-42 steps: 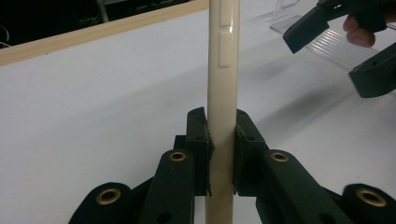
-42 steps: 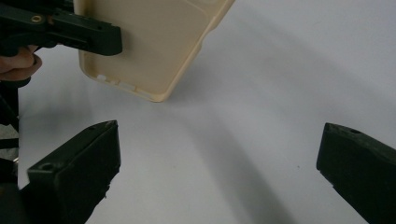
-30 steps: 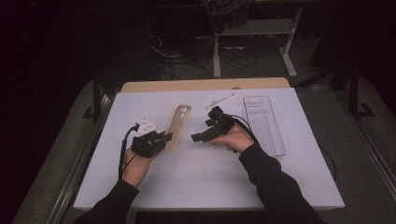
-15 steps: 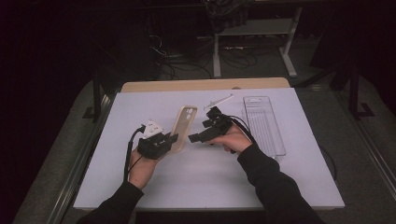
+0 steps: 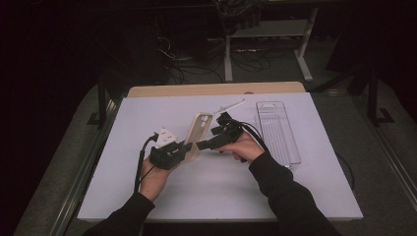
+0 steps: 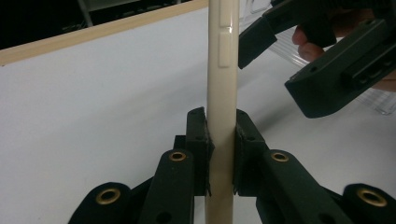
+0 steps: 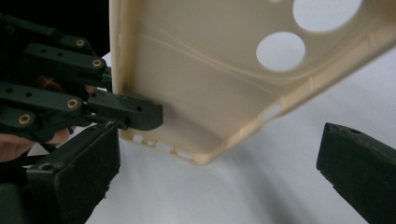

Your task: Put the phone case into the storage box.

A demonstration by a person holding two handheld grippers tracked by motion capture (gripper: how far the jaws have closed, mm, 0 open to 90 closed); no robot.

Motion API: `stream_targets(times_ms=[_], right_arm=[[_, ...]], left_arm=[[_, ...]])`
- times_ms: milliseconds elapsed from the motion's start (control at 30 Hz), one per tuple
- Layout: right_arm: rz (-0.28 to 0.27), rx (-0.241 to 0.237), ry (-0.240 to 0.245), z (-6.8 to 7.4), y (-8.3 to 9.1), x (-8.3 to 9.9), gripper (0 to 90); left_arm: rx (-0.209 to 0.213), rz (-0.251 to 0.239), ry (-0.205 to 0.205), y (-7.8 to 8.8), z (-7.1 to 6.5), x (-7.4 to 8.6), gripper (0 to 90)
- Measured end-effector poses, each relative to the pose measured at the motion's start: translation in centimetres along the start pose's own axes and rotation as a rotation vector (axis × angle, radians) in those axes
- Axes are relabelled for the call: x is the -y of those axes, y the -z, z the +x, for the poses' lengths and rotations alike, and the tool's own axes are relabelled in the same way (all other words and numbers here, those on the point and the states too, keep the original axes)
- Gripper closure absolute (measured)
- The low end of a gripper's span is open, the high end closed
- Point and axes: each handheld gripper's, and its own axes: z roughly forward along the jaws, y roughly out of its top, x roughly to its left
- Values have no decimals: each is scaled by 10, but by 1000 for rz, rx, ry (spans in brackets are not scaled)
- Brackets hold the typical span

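Note:
A cream phone case [image 5: 199, 130] stands on end above the white table, its camera holes at the top. My left gripper [image 5: 186, 149] is shut on its lower edge, and in the left gripper view the pads [image 6: 198, 140] pinch the thin case [image 6: 222, 70] from both sides. My right gripper [image 5: 209, 138] is open just to the right of the case. In the right gripper view the case's inner side [image 7: 196, 70] hangs between that gripper's [image 7: 219, 154] wide-apart jaws without touching them. The left gripper's finger [image 7: 126, 112] holds the case's corner.
A long clear plastic tray [image 5: 278, 130] lies to the right of the hands. A thin white flat piece [image 5: 231, 105] rests behind the right gripper. The white table cover [image 5: 147, 113] ends at a wooden strip [image 5: 216, 89] at the back.
My left gripper has carried the case a little to the right, closer to the right gripper, and the case stands more upright. The right hand has stayed put.

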Motion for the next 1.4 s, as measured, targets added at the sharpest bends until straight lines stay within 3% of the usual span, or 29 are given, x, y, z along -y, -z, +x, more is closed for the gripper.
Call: stream_targets(times_ms=[1000,1400], right_arm=[[-53,-61,-67,-5,-2,0,0],[-64,-55,-89,-5,-2,-1,0]], left_arm=[[15,-5,-23,-10,-21,1,798],[15,-13,-18,-13,-27,3,797]])
